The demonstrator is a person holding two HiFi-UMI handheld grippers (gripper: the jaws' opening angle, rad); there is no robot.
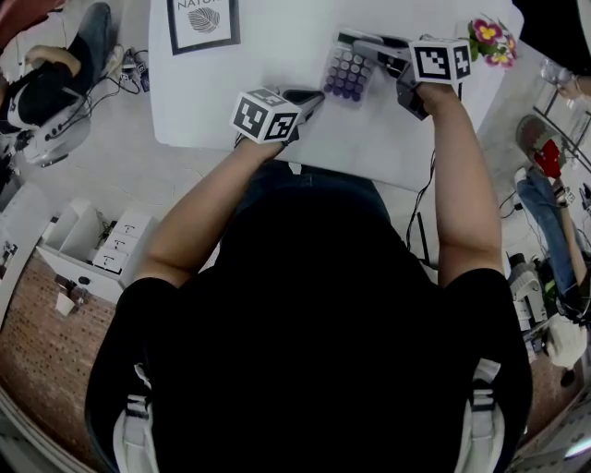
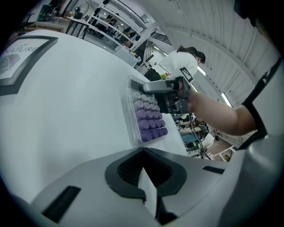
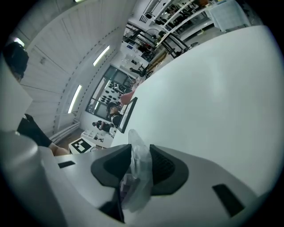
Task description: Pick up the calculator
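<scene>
The calculator [image 1: 349, 72] has a clear case and purple keys, and it lies on the white table [image 1: 277, 55] toward the far right. My right gripper [image 1: 371, 48] comes in from the right and is shut on the calculator's far edge. In the right gripper view the clear rim of the calculator [image 3: 138, 170] is pinched between the dark pads. The left gripper view shows the calculator [image 2: 146, 116] ahead, with the right gripper [image 2: 153, 87] on its far end. My left gripper [image 1: 309, 97] is shut and empty, a short way left of the calculator.
A framed leaf print [image 1: 201, 23] lies at the table's far left. A flower bunch [image 1: 492, 39] stands at the far right corner. The table's near edge [image 1: 305, 157] runs just below both grippers. People and shelving are visible beyond the table.
</scene>
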